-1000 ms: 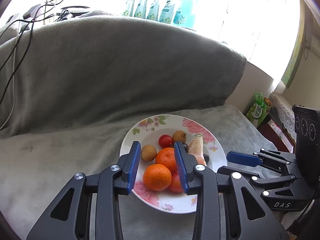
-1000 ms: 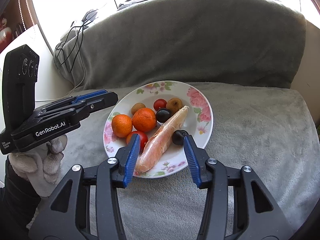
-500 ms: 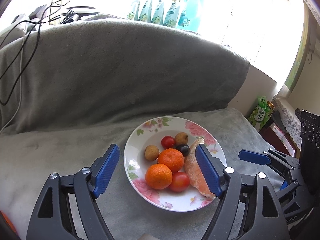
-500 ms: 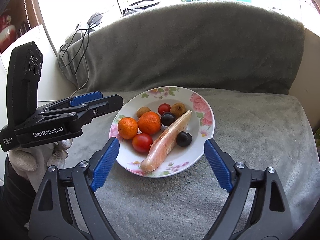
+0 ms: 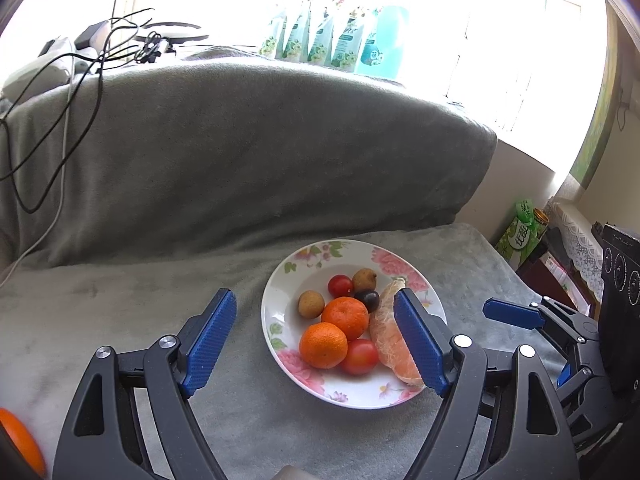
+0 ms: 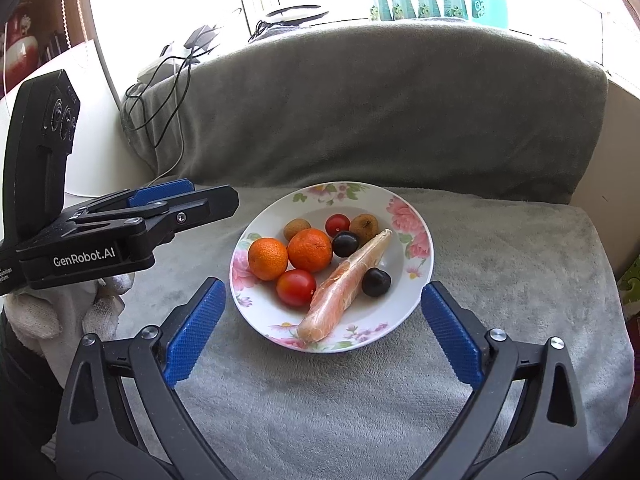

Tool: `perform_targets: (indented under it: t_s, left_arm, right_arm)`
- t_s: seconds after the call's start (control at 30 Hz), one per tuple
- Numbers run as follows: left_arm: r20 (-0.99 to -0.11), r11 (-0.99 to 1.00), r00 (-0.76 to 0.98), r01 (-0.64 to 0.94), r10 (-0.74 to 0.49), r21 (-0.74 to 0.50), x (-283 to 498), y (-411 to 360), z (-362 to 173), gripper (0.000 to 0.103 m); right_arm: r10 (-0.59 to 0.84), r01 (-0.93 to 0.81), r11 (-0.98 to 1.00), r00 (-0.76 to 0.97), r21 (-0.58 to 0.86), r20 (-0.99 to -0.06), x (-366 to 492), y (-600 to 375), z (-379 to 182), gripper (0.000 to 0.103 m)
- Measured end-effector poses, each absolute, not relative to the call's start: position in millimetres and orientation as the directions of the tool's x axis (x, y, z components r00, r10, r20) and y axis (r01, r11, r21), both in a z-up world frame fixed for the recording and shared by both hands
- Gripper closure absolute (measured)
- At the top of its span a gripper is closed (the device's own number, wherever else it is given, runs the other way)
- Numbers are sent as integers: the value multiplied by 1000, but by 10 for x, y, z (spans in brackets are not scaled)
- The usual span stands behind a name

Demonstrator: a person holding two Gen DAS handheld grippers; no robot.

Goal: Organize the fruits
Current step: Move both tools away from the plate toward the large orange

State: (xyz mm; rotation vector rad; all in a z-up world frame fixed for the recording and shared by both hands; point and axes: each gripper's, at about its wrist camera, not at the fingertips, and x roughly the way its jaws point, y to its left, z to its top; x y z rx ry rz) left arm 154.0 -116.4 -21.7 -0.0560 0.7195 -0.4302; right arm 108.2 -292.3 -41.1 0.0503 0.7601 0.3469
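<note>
Fruits lie on a floral plate [image 6: 416, 216] on the grey blanket [image 6: 500, 280]: 2 mandarins [image 6: 268, 258], 2 tomatoes [image 6: 296, 287], a wrapped carrot [image 6: 346, 286], dark plums [image 6: 376, 282]. The left gripper [image 5: 316, 342] stands spread, gripping nothing; the right gripper [image 6: 322, 332] is opening, its jaws flanking the plate, apart from it.

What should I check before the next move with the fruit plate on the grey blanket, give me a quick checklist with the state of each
1. left gripper empty, jaws apart: ok.
2. right gripper empty: ok; its jaws are opening, nothing between them but the near plate rim.
3. Plate sitting flat on the grey blanket: ok.
4. Fruit all inside the rim, including both oranges and the wrapped carrot: ok.
5. Stray orange fruit at the lower left edge of the left view, off the plate: not ok.
6. Whether that stray fruit lies within easy reach: cannot tell, it is mostly cut off.
</note>
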Motion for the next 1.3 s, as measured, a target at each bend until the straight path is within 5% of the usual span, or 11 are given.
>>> perform_targets:
  t_s: [1.3]
  left_arm:
    - [-530, 974, 835, 30, -149, -226, 596, 700, 68, 22]
  right_arm:
    - [525, -533, 817, 530, 220, -666, 1251, -1420, 87, 3]
